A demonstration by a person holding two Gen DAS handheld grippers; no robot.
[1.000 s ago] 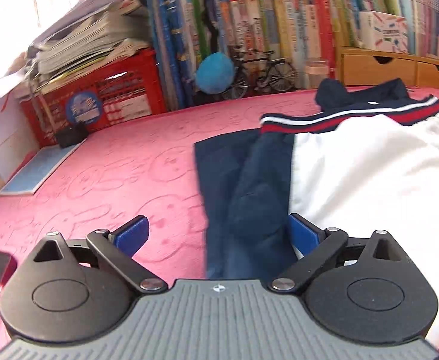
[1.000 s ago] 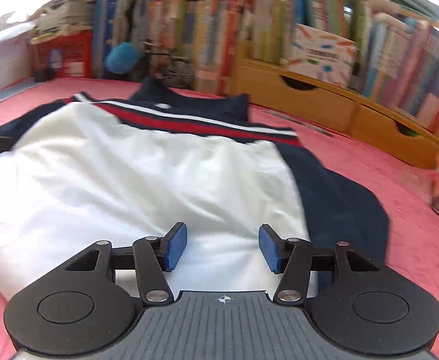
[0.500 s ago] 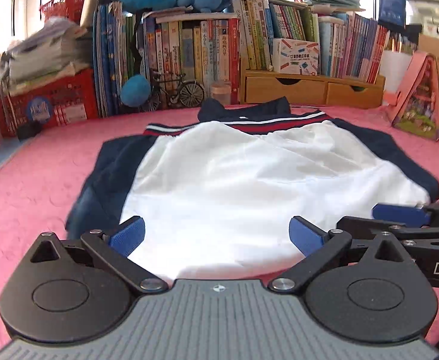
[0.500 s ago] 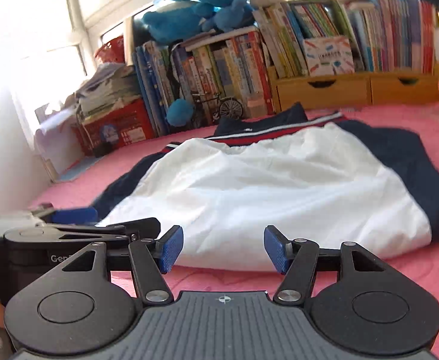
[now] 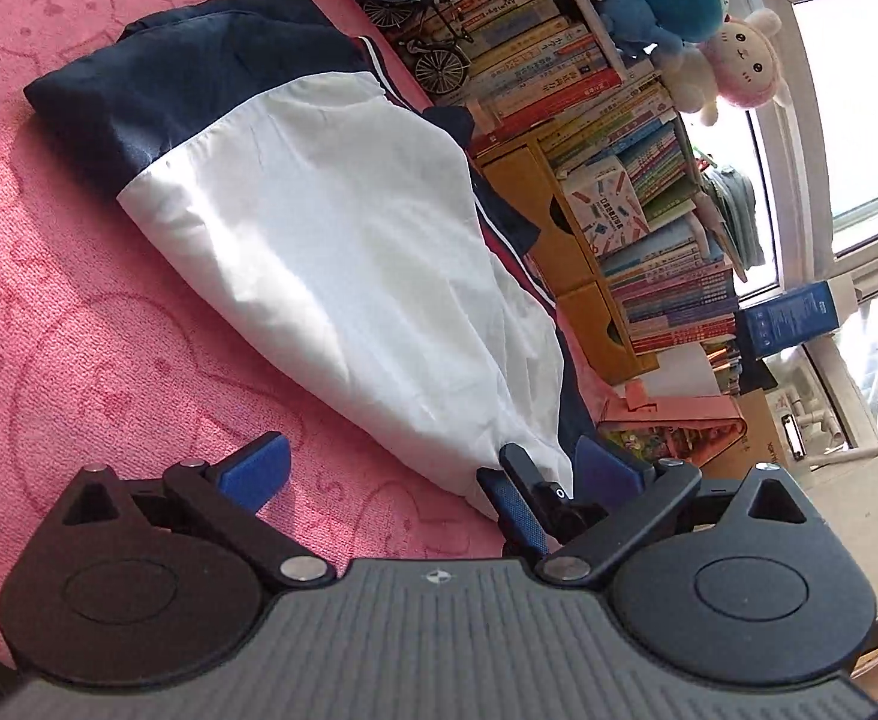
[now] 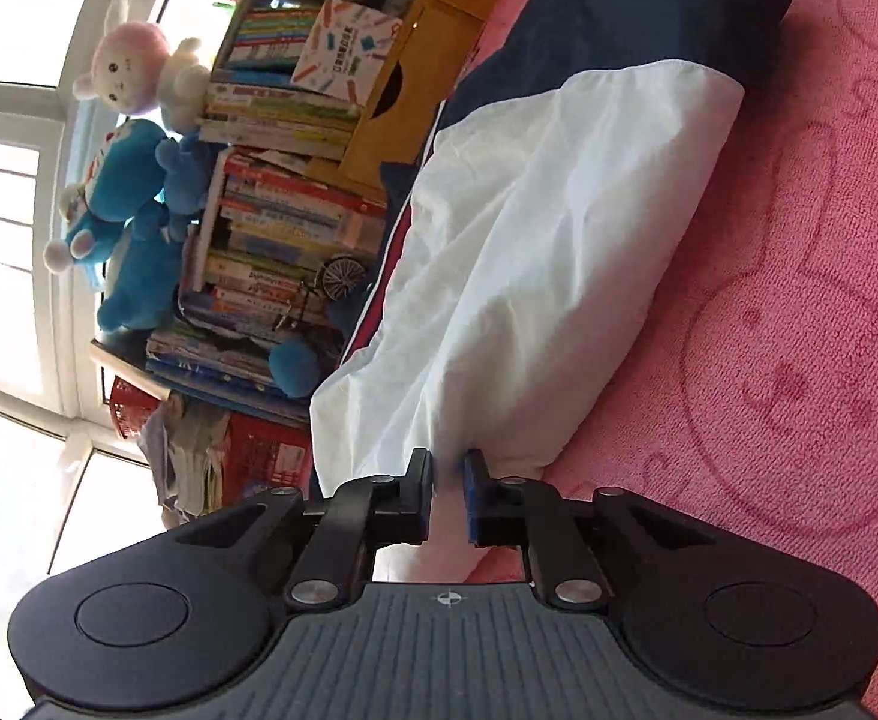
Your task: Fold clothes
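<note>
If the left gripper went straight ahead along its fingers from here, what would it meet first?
Most likely the white hem of the shirt, which lies just ahead of the open left gripper on the pink cover. The right gripper, closing on that hem, sits close by its right finger.

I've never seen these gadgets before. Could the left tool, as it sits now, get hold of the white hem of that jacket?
Probably yes. The left tool is open, and the jacket hem lies just ahead on the pink blanket. Only the right tool, closing on the near corner, crowds one side.
</note>
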